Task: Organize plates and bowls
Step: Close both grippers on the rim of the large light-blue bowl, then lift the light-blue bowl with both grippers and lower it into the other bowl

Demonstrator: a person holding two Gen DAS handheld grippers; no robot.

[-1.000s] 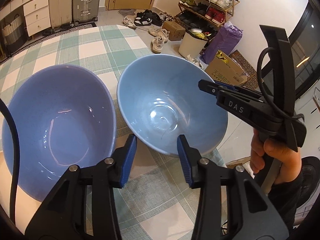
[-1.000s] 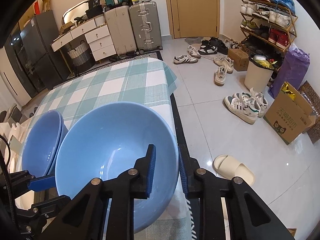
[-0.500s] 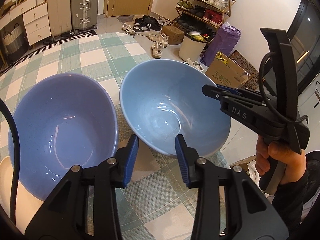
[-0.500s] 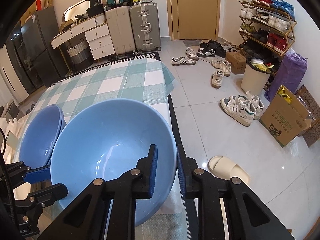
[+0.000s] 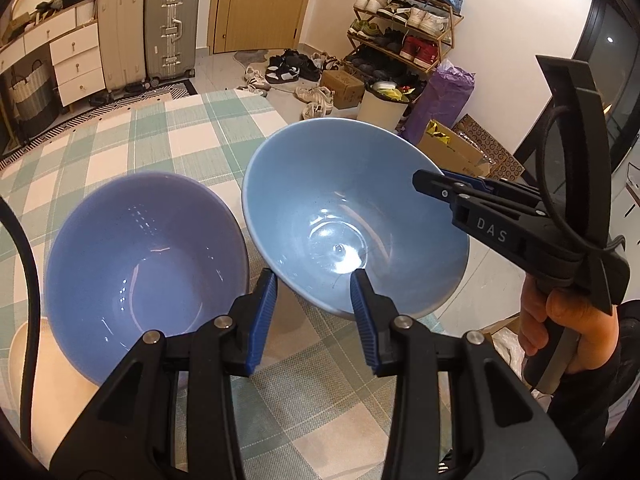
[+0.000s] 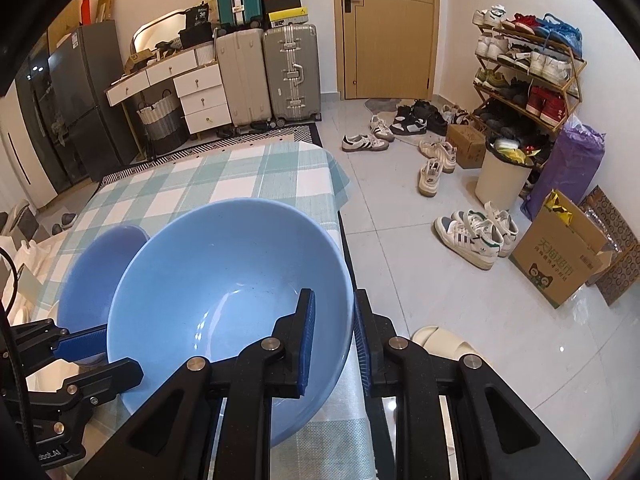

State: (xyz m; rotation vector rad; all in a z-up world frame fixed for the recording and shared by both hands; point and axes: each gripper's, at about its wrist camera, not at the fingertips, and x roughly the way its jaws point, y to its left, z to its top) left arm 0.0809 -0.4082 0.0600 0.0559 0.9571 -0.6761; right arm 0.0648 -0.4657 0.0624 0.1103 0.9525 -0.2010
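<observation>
Bowls are the thing to watch: 2 of them sit side by side on the checked tablecloth (image 5: 168, 136). In the left wrist view the purple-blue bowl (image 5: 144, 264) fills the lower left of the frame, and the light blue bowl (image 5: 352, 216) sits in the middle, its rim nearly touching the other one.

The right gripper (image 6: 334, 336) pinches the near rim of the light blue bowl (image 6: 224, 292), one pad inside and one outside, so it holds that bowl. The left gripper (image 5: 314, 312) holds nothing; its pads stand a little apart, just in front of the gap between the 2 bowls.

My guess is that the light blue bowl goes into the purple-blue one (a stack). That one lies to the left of the held bowl, so the right hand (image 5: 560, 332) must carry it left across the frame.
</observation>
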